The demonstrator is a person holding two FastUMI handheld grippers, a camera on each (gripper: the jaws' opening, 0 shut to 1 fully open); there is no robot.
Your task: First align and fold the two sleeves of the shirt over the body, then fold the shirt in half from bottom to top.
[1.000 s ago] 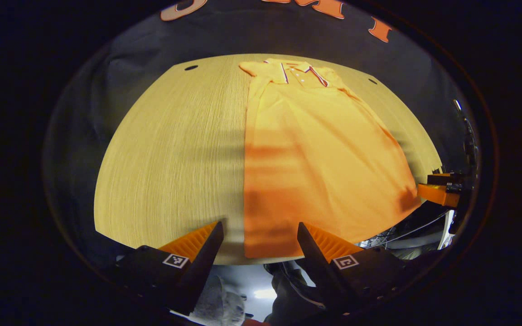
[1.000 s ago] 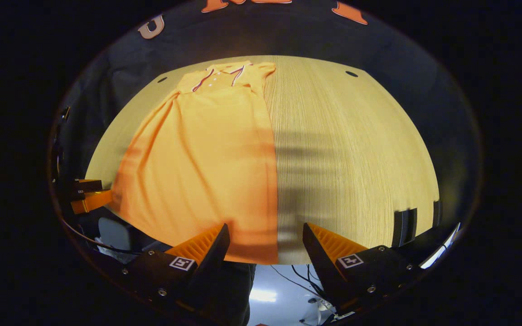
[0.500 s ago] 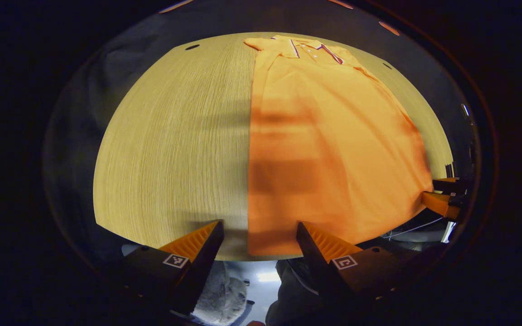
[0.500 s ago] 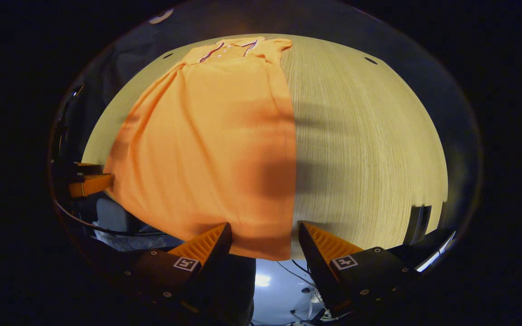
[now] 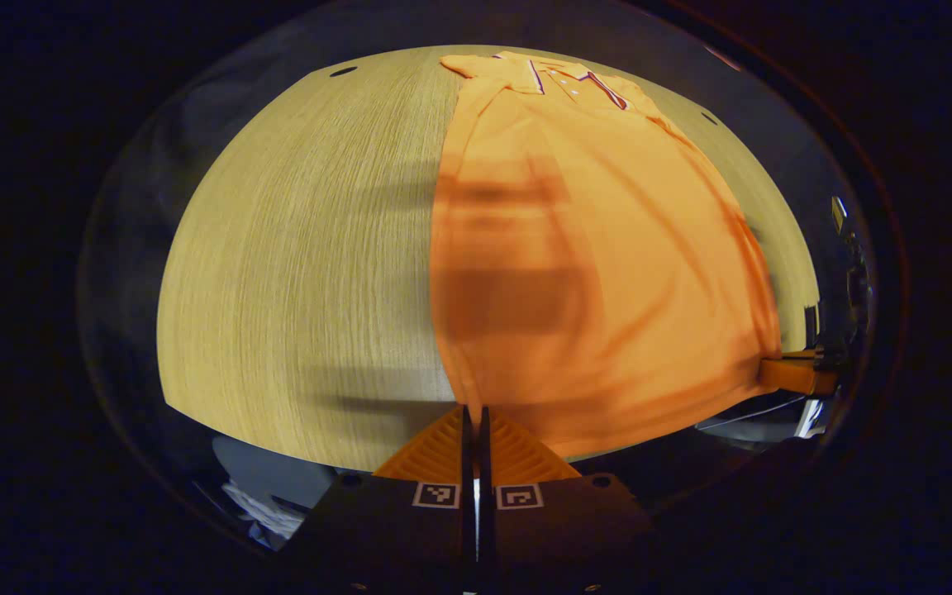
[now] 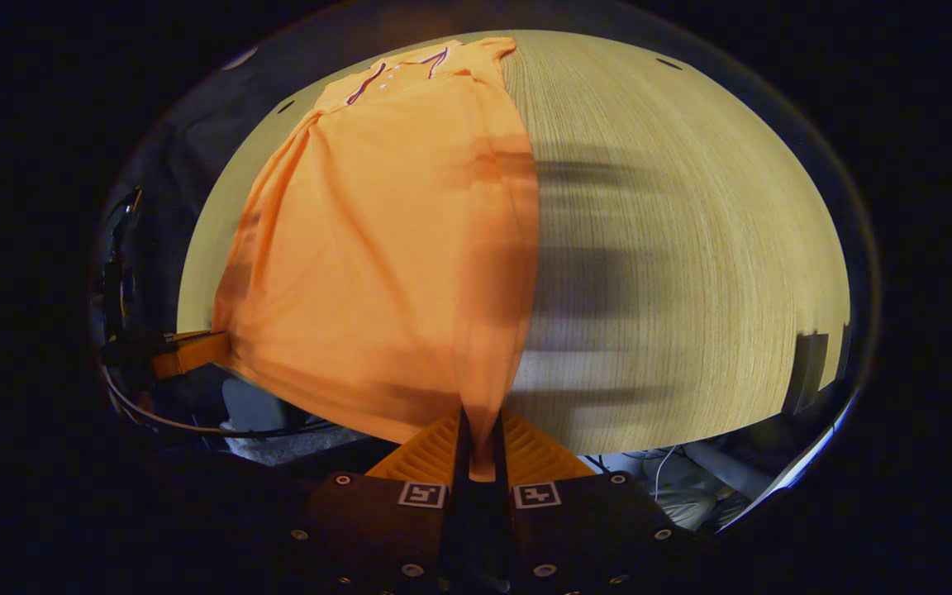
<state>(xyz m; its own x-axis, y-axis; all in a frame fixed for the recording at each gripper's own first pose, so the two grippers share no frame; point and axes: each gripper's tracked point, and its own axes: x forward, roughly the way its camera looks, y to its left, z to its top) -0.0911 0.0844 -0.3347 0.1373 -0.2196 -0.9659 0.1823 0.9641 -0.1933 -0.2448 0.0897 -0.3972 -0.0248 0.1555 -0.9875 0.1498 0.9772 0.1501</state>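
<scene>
Orange knit cloth, thin and limp — that is what we are handling: the shirt [image 5: 592, 248] lies flat on the pale wood tabletop [image 5: 302, 248], collar [image 5: 575, 76] far off toward 12 o'clock and hem at the near edge toward 6 o'clock. Its sides look already turned in, so the body reads as a long narrow panel and we judge the sleeve folds done, with the bottom-to-top fold in hand.

In the left gripper view our left gripper [image 5: 473, 417] has its fingers pressed together on the hem's left corner, the cloth puckering toward the pinch. In the right gripper view the right gripper [image 6: 476, 430] is likewise clamped on the right hem corner, a tongue of fabric drawn down between the fingers. Each view also catches the other gripper out at the hem's far corner — at 3 o'clock [image 5: 798, 373] in the left view, at 9 o'clock [image 6: 187, 351] in the right.

We expect the shirt to be light, soft and without stiffness: it should sag between the two holds and drag folds after it, and the tucked sleeves may slip loose if it is lifted unevenly. The hem corners seem the right places to hold, with the edge kept taut between them as it is carried toward the collar.
</scene>
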